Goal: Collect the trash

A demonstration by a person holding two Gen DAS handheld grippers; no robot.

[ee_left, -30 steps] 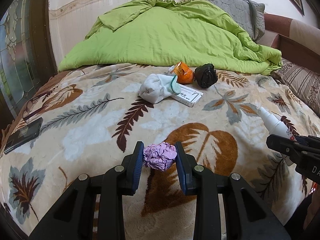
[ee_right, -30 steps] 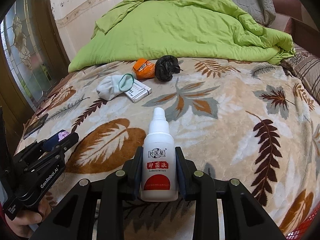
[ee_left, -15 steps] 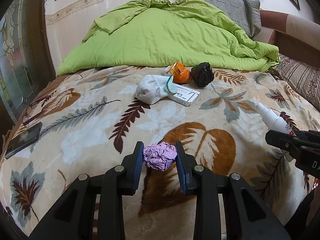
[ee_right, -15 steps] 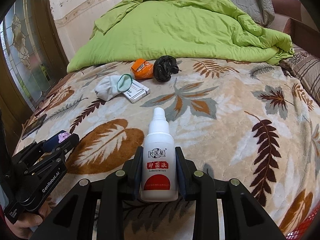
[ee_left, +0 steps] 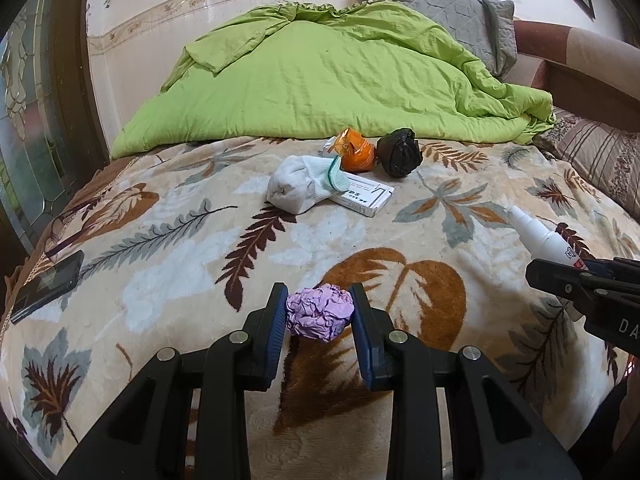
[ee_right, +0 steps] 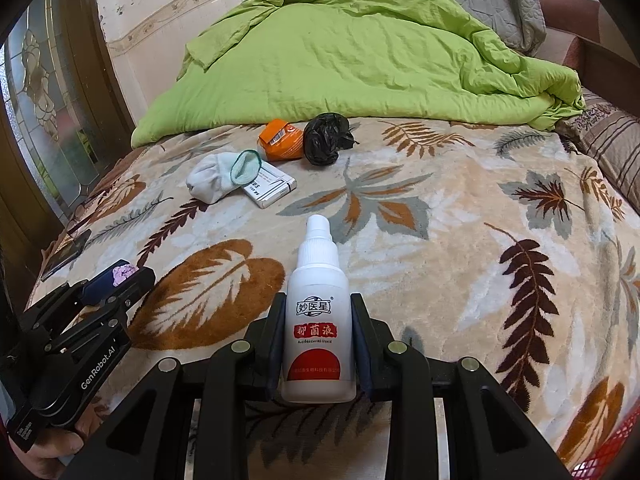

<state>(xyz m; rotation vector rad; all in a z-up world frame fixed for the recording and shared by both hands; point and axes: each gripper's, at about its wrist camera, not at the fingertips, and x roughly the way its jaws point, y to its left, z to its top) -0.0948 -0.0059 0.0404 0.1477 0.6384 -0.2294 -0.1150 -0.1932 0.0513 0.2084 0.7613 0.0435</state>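
Between left tongs (ee_left: 320, 314): crumpled purple paper (ee_left: 320, 312)

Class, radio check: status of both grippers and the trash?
Left gripper shut on crumpled purple paper ball. Right gripper shut on white plastic spray bottle. Nothing blocking.

The blanket (ee_left: 168, 264) looks like thick, fuzzy fleece with a matt, plush nap. The green duvet (ee_left: 320, 80) is thin, crinkled cloth. The purple wad (ee_left: 320, 312) is crumpled paper, dull and creased. The white bottle (ee_right: 318, 320) is smooth plastic with a slight sheen. The sock (ee_left: 298, 188) is ribbed knit cloth. The black bag (ee_left: 400, 152) is glossy, wrinkled plastic film. The 2 grippers' frames (ee_left: 320, 360) are matt black plastic with small metal rivets.
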